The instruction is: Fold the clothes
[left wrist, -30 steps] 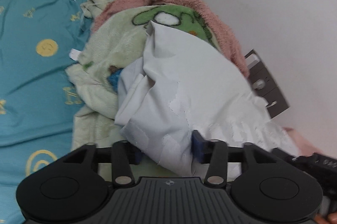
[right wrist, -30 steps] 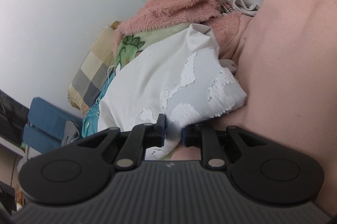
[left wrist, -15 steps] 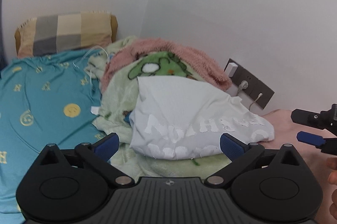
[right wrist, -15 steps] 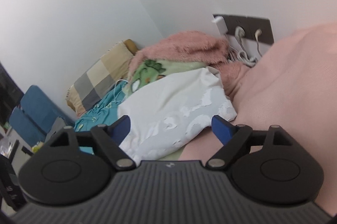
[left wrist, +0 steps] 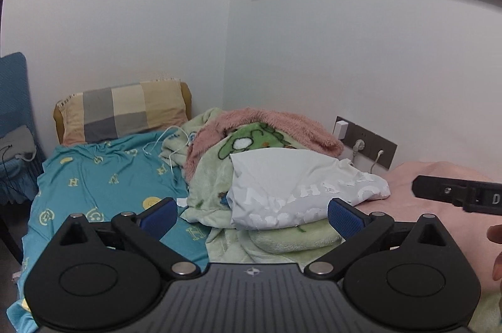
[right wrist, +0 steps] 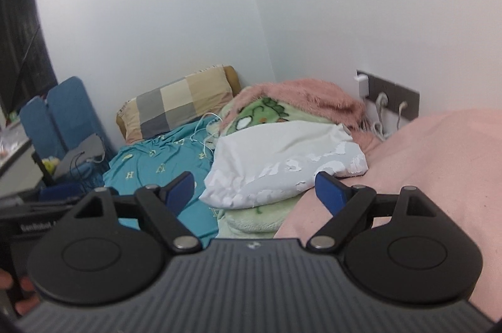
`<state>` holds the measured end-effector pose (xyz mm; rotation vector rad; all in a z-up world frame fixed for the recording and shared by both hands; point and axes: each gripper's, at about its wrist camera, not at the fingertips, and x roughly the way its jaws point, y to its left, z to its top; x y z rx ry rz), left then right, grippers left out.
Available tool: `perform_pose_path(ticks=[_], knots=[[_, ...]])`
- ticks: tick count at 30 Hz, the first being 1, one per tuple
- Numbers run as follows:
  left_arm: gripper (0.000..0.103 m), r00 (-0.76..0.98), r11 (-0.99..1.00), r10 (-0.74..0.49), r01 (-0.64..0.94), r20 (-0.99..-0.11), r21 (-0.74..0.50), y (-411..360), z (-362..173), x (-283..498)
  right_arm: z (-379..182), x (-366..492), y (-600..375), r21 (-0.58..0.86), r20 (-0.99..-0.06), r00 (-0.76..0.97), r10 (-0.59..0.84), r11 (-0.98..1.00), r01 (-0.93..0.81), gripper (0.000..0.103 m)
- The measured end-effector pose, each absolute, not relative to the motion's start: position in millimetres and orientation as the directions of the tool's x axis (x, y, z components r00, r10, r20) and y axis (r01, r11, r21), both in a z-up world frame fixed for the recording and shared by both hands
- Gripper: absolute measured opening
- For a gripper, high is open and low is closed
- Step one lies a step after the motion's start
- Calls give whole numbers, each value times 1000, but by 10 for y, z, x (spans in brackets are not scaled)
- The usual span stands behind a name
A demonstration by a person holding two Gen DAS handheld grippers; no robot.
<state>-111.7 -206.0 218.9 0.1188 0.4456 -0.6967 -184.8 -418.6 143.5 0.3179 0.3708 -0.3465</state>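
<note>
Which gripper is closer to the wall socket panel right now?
Right. The right gripper is over the pink cover, toward the wall socket panel; the left gripper is further left, by the teal sheet.

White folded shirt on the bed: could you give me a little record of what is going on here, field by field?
item: white folded shirt, cracked lettering showing
resting on: green fleece blanket, touching it
behind it: pink fuzzy blanket
beside it: teal sheet on one side, pink cover on the other
left hand-held gripper: open, nothing between the pads
right hand-held gripper: open, nothing between the pads
contact with shirt: none
</note>
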Motion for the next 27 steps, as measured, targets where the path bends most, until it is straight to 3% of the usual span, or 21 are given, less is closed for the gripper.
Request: perform_pose_path(ticks=[18, 27], knots=[[103, 736, 780, -601, 625, -313, -27, -1639, 1854, -1442, 1131, -1974, -3547, 120, -295, 882, -369, 901, 417, 86], [103, 722, 769, -615, 638, -317, -40, -1544, 1678, -1431, 951, -1925, -3394, 84, -299, 868, -397, 895, 438, 86]])
